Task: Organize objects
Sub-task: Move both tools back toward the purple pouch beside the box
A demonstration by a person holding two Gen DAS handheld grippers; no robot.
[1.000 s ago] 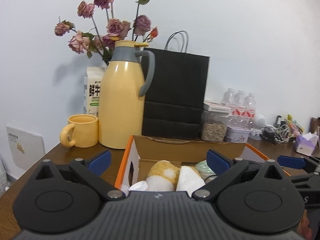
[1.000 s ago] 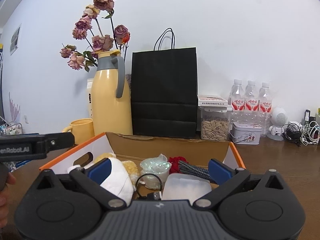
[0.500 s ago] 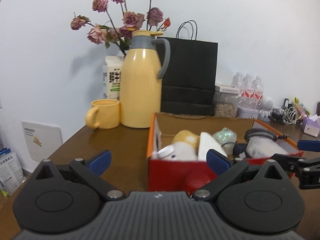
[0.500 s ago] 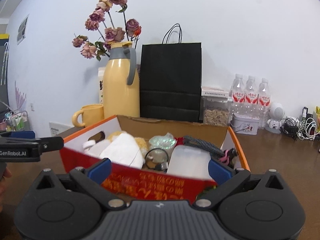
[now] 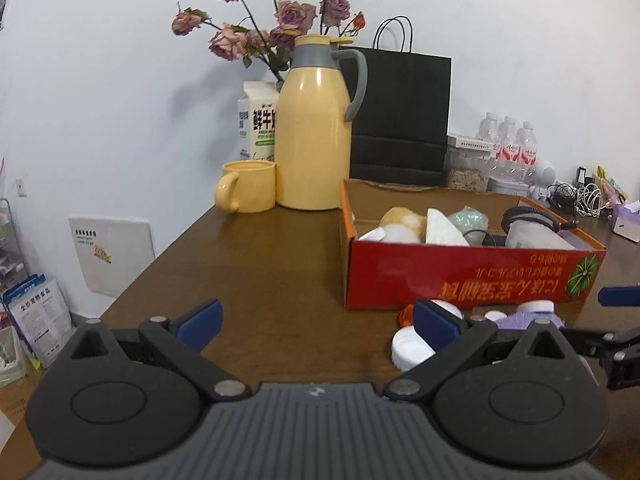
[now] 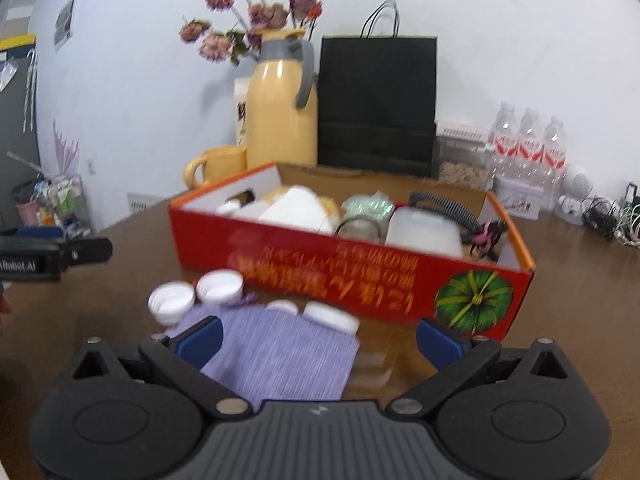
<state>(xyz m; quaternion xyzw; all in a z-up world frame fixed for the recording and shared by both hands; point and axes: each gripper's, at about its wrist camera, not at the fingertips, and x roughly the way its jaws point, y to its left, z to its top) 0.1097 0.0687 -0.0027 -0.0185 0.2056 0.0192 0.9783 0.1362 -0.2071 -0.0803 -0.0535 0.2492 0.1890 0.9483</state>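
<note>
brown wooden table (image 5: 280, 264), red box (image 6: 360, 268), yellow jug (image 5: 316, 136) against white wall; left gripper (image 5: 316, 322), right gripper (image 6: 318, 338) both released, empty.

A red cardboard box (image 6: 352, 268) with orange rims and upside-down yellow lettering sits open on the brown table (image 5: 260, 264), packed with white, yellow and pale green items, a translucent container (image 6: 424, 232) and a black ribbed hose (image 6: 444, 202). Just in front of it lie two white ribbed caps (image 6: 196, 294) side by side, open sides up, beside a flat lilac woven cloth (image 6: 276, 352) with smaller white caps at its far edge.
</note>
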